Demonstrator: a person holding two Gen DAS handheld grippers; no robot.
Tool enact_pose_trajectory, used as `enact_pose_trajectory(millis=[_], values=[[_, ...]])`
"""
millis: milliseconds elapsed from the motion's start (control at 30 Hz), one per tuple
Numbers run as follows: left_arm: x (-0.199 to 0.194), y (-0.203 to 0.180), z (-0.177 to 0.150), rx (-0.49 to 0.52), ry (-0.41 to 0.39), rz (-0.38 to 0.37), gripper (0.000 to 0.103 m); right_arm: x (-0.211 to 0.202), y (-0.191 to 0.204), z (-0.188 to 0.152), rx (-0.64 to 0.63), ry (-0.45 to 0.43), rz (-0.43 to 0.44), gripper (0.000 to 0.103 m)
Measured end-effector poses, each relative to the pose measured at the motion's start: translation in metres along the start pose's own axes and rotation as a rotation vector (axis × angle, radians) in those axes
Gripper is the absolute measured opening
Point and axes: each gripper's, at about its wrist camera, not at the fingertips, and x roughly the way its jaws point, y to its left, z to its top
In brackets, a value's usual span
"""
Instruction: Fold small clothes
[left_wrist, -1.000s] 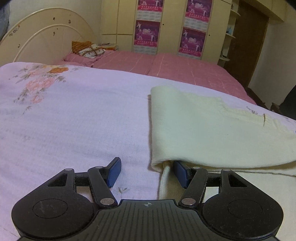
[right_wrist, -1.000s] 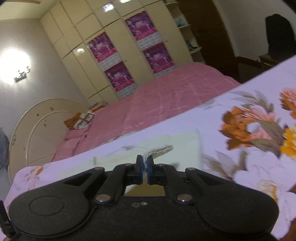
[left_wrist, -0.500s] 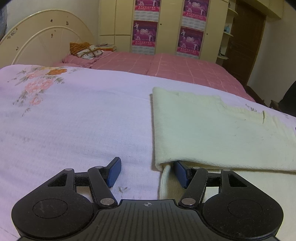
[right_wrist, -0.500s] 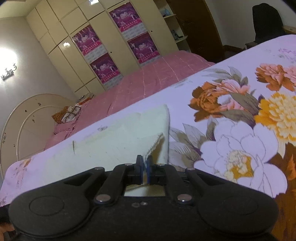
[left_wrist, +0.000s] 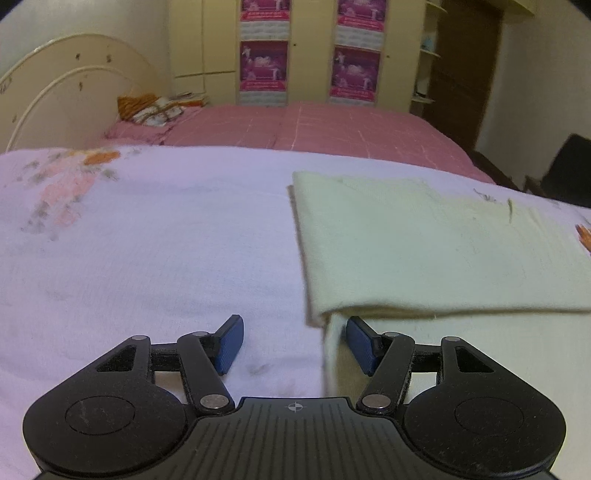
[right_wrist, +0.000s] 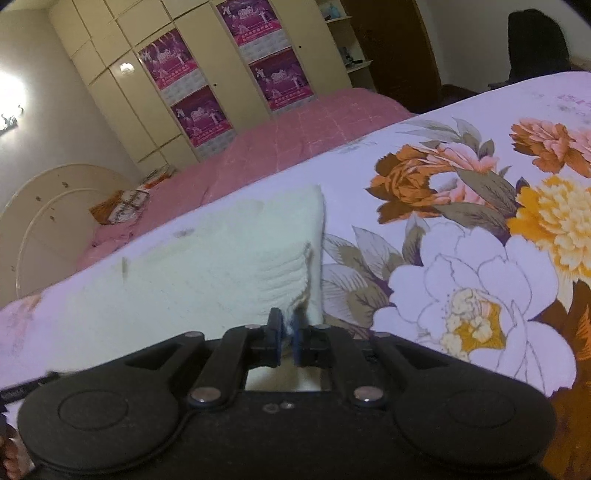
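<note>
The cream knit garment (left_wrist: 424, 247) lies folded over on the floral bedsheet (left_wrist: 147, 258), right half of the left wrist frame, left gripper (left_wrist: 291, 341) fingers spread wide around its near corner, while the right gripper (right_wrist: 287, 332) has just been opening, cloth edge between its fingers.

One cream garment (left_wrist: 424, 243), four purple posters (left_wrist: 263, 64)
</note>
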Motion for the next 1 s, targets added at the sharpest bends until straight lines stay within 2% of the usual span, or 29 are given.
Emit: enact_pose_trajectory(millis=[33,67,167,233,333,433,533,700,833,933,1000], values=[[-0.01,0.004,0.0,0.003,-0.03,-0.004,0.062,-0.006,0.001,0.002,-0.004,-0.016,0.011,0.024],[-0.019,0.008,0.001,0.0,-0.066,-0.012,0.062,-0.014,0.003,0.003,-0.026,-0.047,0.009,0.027],[-0.029,0.005,0.015,-0.024,-0.156,-0.079,0.062,-0.021,0.004,0.008,-0.074,-0.088,0.008,0.025],[-0.018,-0.015,0.026,0.018,-0.183,-0.129,0.062,-0.013,0.006,0.012,-0.079,-0.082,0.005,0.022],[0.021,-0.05,0.036,0.087,-0.132,-0.192,0.062,0.007,0.021,0.016,-0.121,-0.063,0.008,0.019],[0.057,-0.063,0.039,0.11,-0.068,-0.152,0.062,0.034,0.039,0.016,-0.196,-0.031,-0.017,0.016],[0.063,-0.058,0.041,0.06,-0.082,-0.173,0.062,0.046,0.039,0.017,-0.217,-0.025,-0.088,0.011],[0.068,-0.061,0.041,0.097,-0.092,-0.163,0.062,0.044,0.033,0.012,-0.232,-0.044,-0.079,0.012],[0.066,-0.059,0.046,0.068,-0.103,-0.162,0.062,0.043,0.036,0.011,-0.242,-0.05,-0.083,0.014],[0.069,-0.067,0.058,0.047,-0.133,-0.179,0.062,0.04,0.049,0.017,-0.227,-0.085,-0.077,0.026],[0.077,-0.076,0.064,0.059,-0.125,-0.162,0.062,0.049,0.069,0.022,-0.211,-0.096,-0.017,0.026]])
